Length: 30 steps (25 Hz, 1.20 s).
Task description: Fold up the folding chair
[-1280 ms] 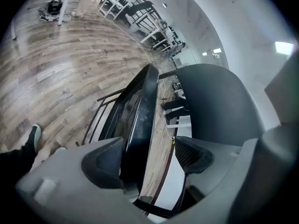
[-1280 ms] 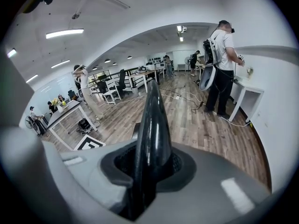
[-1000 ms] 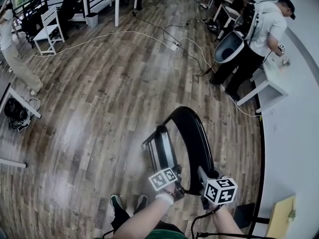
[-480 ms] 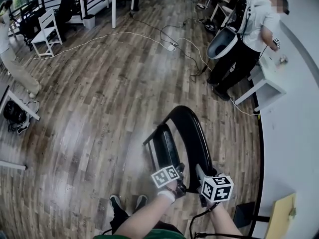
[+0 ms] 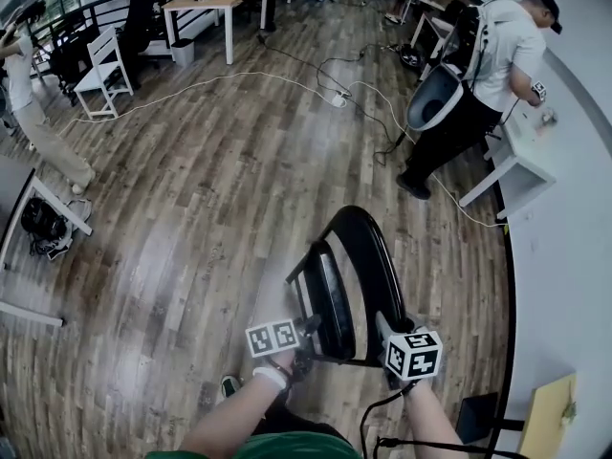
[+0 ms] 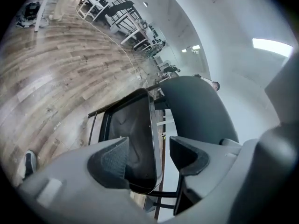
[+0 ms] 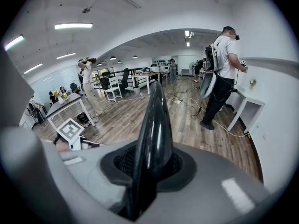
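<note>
The black folding chair stands just in front of me, its seat tipped up on edge close to the arched backrest. My right gripper is shut on the backrest's near rim; in the right gripper view the glossy black backrest rises from between the pads of the right gripper. My left gripper is at the seat's near left corner. Its jaws stand open in the left gripper view, with the seat's near edge in the gap and the backrest behind.
A person in a white shirt stands at a white table at the right. Cables run across the wooden floor. A white chair, a desk, another person and a bag are far left.
My left gripper has moved left, away from the right gripper, along the seat's near edge. The right gripper has kept its hold on the backrest.
</note>
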Each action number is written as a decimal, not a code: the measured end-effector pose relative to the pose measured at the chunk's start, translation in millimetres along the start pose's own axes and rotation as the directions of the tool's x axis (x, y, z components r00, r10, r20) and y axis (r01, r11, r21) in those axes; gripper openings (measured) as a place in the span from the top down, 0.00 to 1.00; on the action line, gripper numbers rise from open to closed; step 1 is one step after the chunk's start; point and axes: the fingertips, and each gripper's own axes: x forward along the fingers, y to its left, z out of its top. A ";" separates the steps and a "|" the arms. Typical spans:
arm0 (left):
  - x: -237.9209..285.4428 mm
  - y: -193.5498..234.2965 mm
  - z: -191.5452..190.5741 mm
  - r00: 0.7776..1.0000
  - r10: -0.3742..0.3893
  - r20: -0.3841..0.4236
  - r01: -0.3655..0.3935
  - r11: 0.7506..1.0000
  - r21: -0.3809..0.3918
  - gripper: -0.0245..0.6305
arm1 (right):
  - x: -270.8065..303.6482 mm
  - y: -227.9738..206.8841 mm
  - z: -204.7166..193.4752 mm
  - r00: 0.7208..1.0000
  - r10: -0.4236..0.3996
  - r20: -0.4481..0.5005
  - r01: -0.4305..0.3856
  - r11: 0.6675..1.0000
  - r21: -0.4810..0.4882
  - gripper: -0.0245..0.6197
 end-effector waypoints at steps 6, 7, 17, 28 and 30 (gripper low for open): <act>-106.7 9.5 25.5 0.998 0.023 0.062 -0.032 0.988 0.151 0.55 | -6.2 -1.9 -6.6 1.000 0.008 -0.019 -0.008 1.000 -0.005 0.82; -121.5 9.5 30.3 0.996 0.025 0.083 -0.039 0.986 0.164 0.55 | -6.6 -3.6 -6.8 1.000 0.008 -0.015 -0.009 1.000 -0.008 0.82; -207.3 -24.5 34.9 0.992 -0.007 0.129 -0.034 0.950 0.311 0.57 | -4.9 -17.3 -7.6 1.000 -0.009 -0.012 0.008 1.000 -0.016 0.82; -210.1 -62.6 34.5 0.993 -0.057 0.101 -0.006 0.847 0.531 0.59 | 1.3 -25.2 -9.3 1.000 -0.019 -0.006 0.019 0.999 -0.027 0.81; -219.0 -59.9 46.7 0.993 -0.045 0.112 -0.026 0.827 0.561 0.59 | 0.6 -24.0 -10.0 1.000 -0.026 -0.008 0.026 0.999 -0.025 0.81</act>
